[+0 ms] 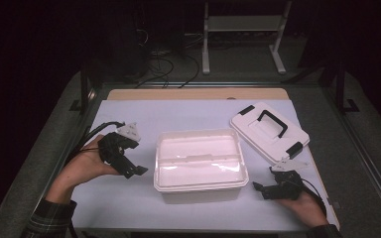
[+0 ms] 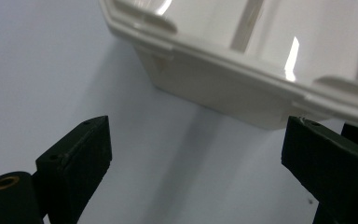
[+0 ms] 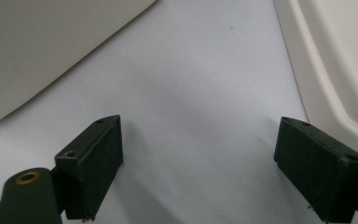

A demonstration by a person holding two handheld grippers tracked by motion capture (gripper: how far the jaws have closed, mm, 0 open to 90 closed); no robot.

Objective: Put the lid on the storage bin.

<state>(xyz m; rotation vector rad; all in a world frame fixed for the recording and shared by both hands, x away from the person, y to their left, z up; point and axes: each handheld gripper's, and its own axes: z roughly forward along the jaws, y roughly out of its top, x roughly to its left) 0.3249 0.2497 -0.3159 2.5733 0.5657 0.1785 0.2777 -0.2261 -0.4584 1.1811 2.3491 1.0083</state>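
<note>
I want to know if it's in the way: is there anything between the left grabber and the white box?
Nothing: just bare table sheet between the open left gripper and the white box, seen in the left gripper view.

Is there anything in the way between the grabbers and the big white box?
Nothing visible. The left gripper sits just left of the white box, the right gripper just right of it, both with jaws open and only bare white table cover between. The lid lies off to the right.

The left gripper (image 1: 138, 170) is held up in the person's left hand (image 1: 82, 168), tilted down, its jaws spread wide with nothing between them. The right gripper (image 1: 256, 186) sits low in the right hand (image 1: 305, 208), jaws likewise wide apart and empty.
</note>
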